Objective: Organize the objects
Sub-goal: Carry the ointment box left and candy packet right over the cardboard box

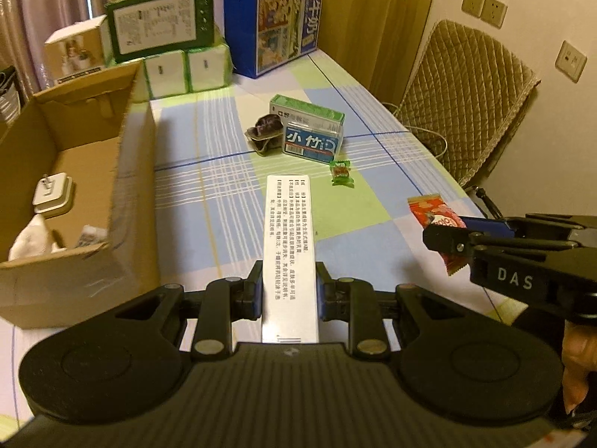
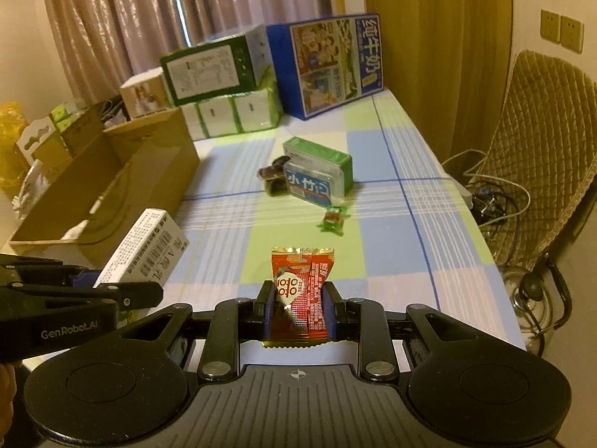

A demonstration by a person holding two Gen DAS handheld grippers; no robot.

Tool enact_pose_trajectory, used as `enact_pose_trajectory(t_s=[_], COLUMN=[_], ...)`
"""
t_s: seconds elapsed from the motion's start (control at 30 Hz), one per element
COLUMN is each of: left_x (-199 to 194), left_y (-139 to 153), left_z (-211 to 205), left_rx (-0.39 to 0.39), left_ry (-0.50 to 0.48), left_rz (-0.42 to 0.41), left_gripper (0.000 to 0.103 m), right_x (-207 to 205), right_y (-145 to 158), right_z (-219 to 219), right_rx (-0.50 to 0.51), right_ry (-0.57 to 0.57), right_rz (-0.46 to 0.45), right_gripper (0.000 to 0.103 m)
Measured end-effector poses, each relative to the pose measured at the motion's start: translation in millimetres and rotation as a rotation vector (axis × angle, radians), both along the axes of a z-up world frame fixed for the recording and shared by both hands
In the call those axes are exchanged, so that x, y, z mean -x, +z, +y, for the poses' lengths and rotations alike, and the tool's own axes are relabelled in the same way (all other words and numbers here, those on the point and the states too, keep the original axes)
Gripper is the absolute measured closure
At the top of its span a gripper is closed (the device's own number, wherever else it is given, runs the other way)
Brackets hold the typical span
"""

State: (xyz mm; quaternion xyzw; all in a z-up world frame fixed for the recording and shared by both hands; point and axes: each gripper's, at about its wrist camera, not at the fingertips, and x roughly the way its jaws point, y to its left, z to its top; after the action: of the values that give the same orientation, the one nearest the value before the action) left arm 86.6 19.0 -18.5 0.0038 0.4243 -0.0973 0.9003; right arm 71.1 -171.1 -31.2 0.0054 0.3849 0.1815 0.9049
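Observation:
My left gripper [image 1: 289, 274] is shut on a long white box [image 1: 289, 246] printed with black text, held above the checked tablecloth; the same white box [image 2: 145, 248] shows at the left in the right wrist view. My right gripper [image 2: 297, 291] is shut on a red snack packet [image 2: 300, 287], also seen as the red packet [image 1: 434, 216] at the right in the left wrist view. Ahead on the table lie a green and blue tissue pack [image 1: 309, 128], a dark wrapped snack [image 1: 265, 130] beside it and a small green candy [image 1: 341, 173].
An open cardboard box [image 1: 130, 142] stands at the left, holding a white charger [image 1: 52, 192] and white wrappers. Stacked green and white cartons [image 1: 164, 26] and a blue milk carton [image 1: 276, 18] line the table's far end. A quilted chair [image 1: 466, 97] stands at the right edge.

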Motion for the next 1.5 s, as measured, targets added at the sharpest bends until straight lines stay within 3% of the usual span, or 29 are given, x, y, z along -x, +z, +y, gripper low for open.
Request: enact_pose_trajectory(t_s=[0.33, 0.83, 1.5], left_x=[33.2, 56.4, 62.3], left_y=[31.2, 54.2, 88.8], left_z=[18.1, 48.0, 145.3], left_rx=[0.011, 0.016, -0.062], left_ry=[0.032, 0.057, 0.188], left_rz=[-0.048, -0.085, -0.123], left_gripper=[0.082, 0.082, 0.082], right_x=[31.7, 48.7, 39.8], right_y=[24.8, 40.9, 69.8], right_z=[13.2, 46.0, 154.0], right_rx=[-0.011, -0.015, -0.062], right_ry=[0.037, 0.119, 0.333], right_rz=[-0.039, -0.066, -0.119], right_gripper=[0.08, 0.08, 0.08])
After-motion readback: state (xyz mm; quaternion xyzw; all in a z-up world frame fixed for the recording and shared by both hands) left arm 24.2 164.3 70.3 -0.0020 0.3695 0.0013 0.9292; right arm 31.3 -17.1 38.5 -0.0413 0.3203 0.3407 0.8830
